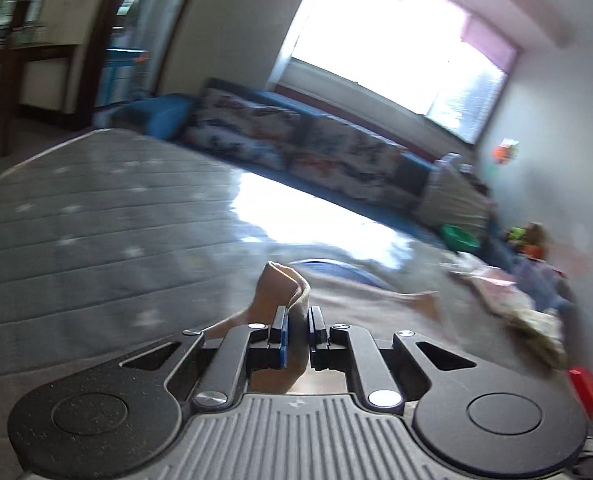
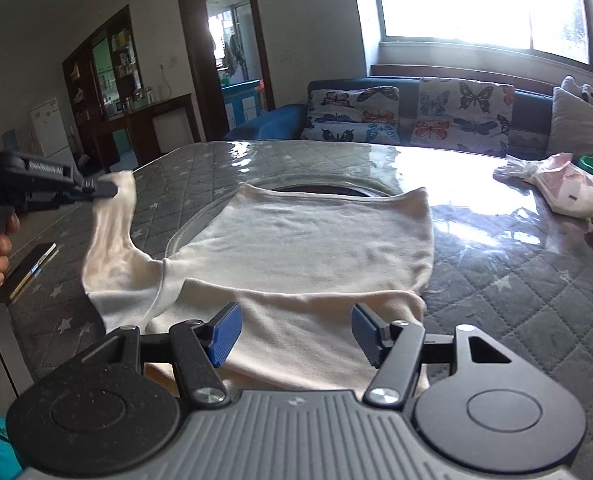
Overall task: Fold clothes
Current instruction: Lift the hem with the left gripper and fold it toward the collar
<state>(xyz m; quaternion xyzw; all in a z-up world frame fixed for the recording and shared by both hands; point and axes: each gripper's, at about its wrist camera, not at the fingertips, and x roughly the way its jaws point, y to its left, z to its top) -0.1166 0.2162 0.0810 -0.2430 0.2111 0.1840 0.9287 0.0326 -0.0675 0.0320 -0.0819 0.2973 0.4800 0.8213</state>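
A cream long-sleeved shirt lies on the grey star-quilted table, its near part folded over. My left gripper is shut on the end of the shirt's left sleeve. In the right wrist view that gripper holds the sleeve lifted off the table at the left. My right gripper is open and empty, hovering just above the shirt's near folded edge.
A phone lies near the table's left edge. Crumpled pink and white clothes sit at the right. A sofa with butterfly cushions stands behind the table. A clear cover with glare lies over the table's far part.
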